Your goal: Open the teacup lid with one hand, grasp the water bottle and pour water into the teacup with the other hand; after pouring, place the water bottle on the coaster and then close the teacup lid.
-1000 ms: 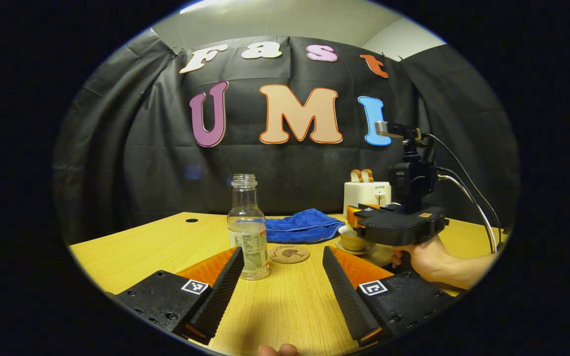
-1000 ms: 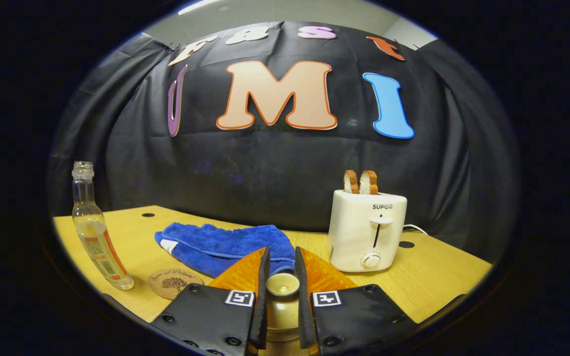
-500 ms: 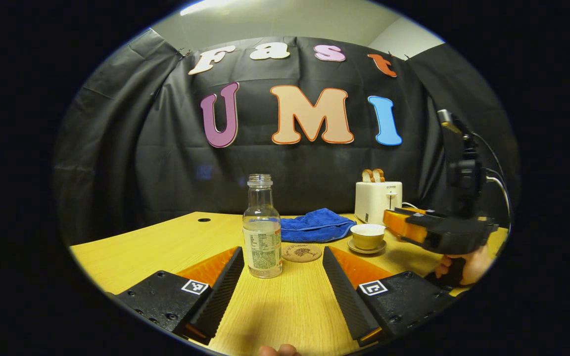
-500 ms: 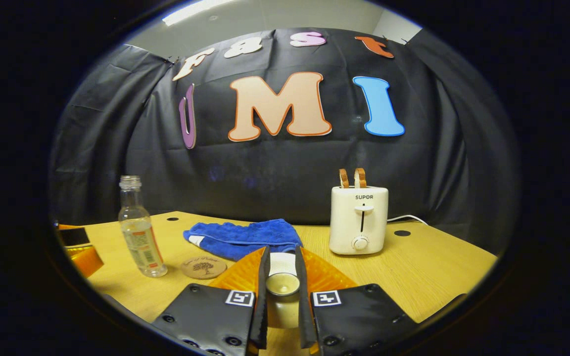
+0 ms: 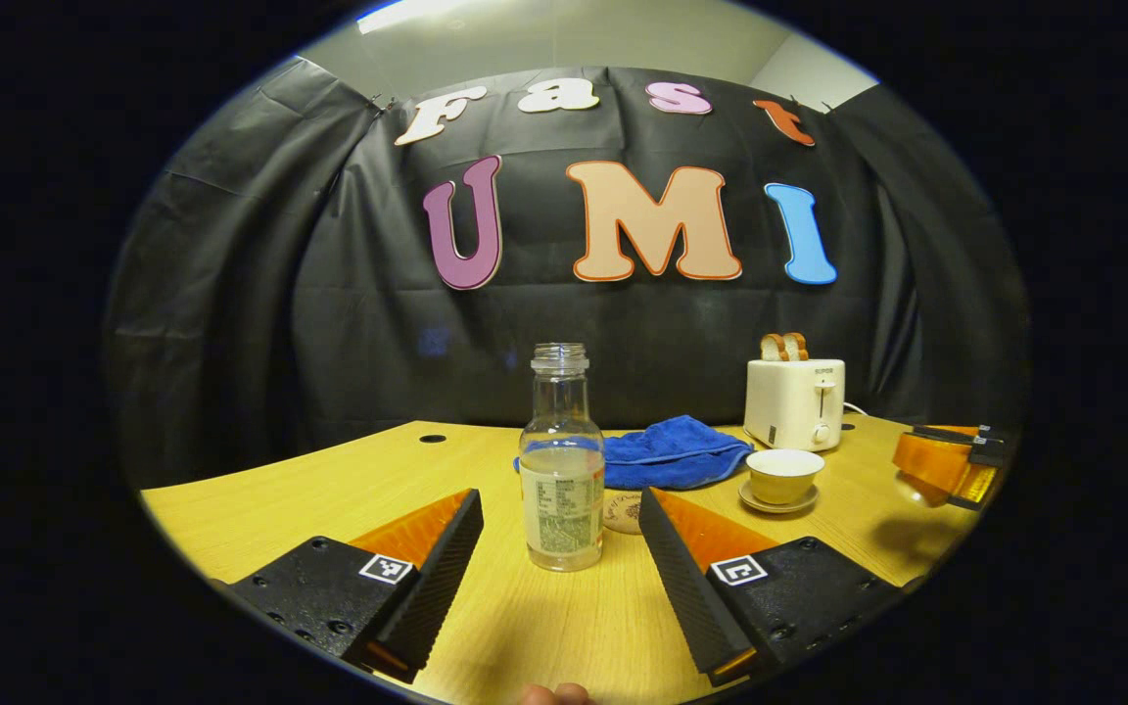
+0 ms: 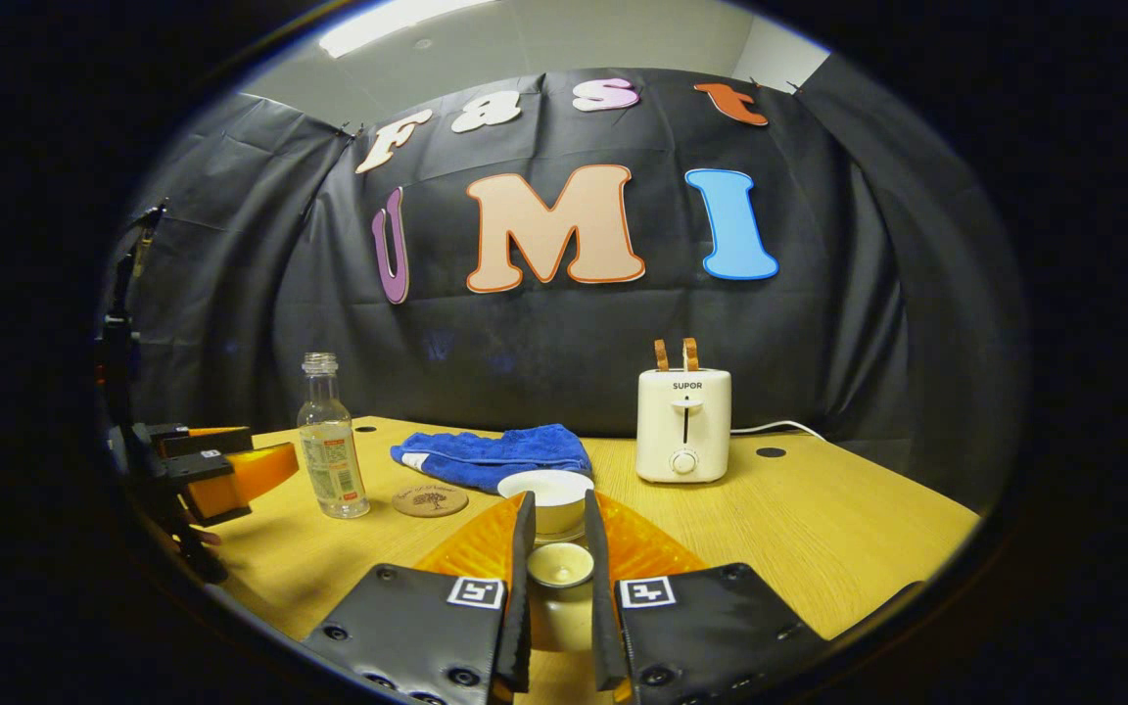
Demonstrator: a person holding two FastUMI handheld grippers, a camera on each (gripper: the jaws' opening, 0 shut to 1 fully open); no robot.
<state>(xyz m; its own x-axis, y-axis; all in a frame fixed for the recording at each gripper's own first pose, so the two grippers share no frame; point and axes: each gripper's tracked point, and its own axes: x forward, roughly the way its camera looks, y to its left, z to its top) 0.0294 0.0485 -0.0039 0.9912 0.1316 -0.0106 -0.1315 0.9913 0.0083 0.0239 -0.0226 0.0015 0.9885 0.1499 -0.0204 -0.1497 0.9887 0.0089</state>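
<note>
A clear, uncapped water bottle point(image 5: 562, 470) stands upright on the table, part full, just ahead of my open left gripper point(image 5: 560, 563) and centred between its fingers without touching them. Behind the bottle a round cork coaster point(image 5: 623, 512) peeks out. The uncovered teacup point(image 5: 784, 475) sits on its saucer to the right. In the right gripper view my right gripper point(image 6: 554, 578) is shut on the teacup lid point(image 6: 559, 565), held above the table in front of the teacup point(image 6: 546, 493). The bottle point(image 6: 330, 450) and coaster point(image 6: 430, 499) lie to its left, with the left gripper point(image 6: 221, 468) beside the bottle.
A blue towel point(image 5: 674, 452) lies bunched behind the cup, and a white toaster point(image 5: 795, 401) with two slices of toast stands at the back right. The wooden table point(image 6: 819, 529) has bare room on the right. The right gripper point(image 5: 946, 460) shows at the far right edge.
The right gripper has drawn back and away from the teacup with the lid in it, leaving the cup uncovered. The left gripper has swung so the bottle now sits centred between its fingers.
</note>
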